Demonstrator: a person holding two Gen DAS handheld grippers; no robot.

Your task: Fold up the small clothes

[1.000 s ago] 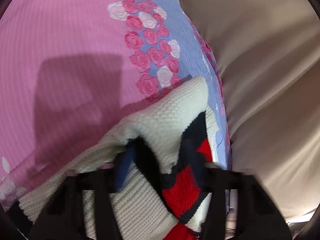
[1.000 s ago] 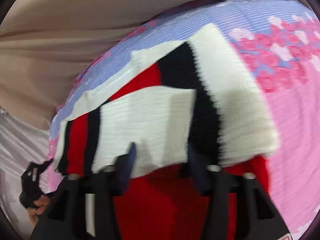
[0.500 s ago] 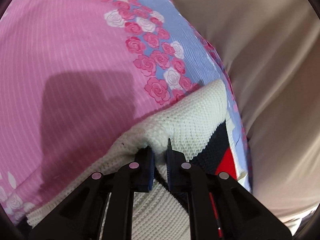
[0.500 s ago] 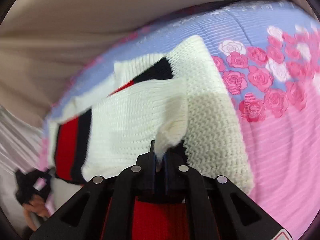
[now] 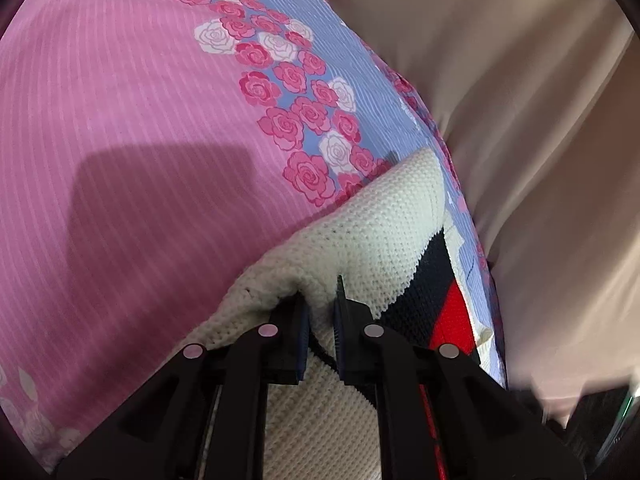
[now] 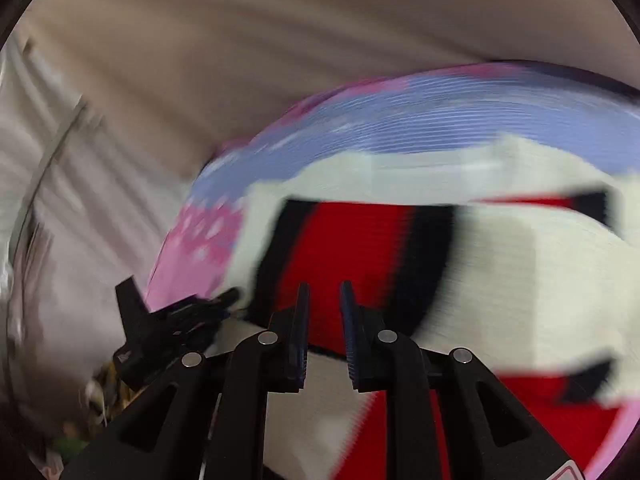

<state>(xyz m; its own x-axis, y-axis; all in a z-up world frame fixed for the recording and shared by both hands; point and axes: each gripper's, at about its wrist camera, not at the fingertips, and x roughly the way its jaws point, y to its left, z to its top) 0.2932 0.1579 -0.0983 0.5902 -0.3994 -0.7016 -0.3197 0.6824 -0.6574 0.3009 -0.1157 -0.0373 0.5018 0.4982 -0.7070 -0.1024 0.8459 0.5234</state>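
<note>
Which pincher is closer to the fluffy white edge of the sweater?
Left. The left gripper pinches the sweater's cream edge; the right gripper, slightly open, hovers over its red stripe.

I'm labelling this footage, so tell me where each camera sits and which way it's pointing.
Left wrist: on the left hand-held gripper, looking down along its fingers at the cream edge of the knitted sweater pinched between them, on the floral bedspread.
Right wrist: on the right hand-held gripper, facing the sweater's red and black stripes, blurred; the left hand-held gripper shows at lower left.
Both share the sweater, bedspread and beige sheet.
</note>
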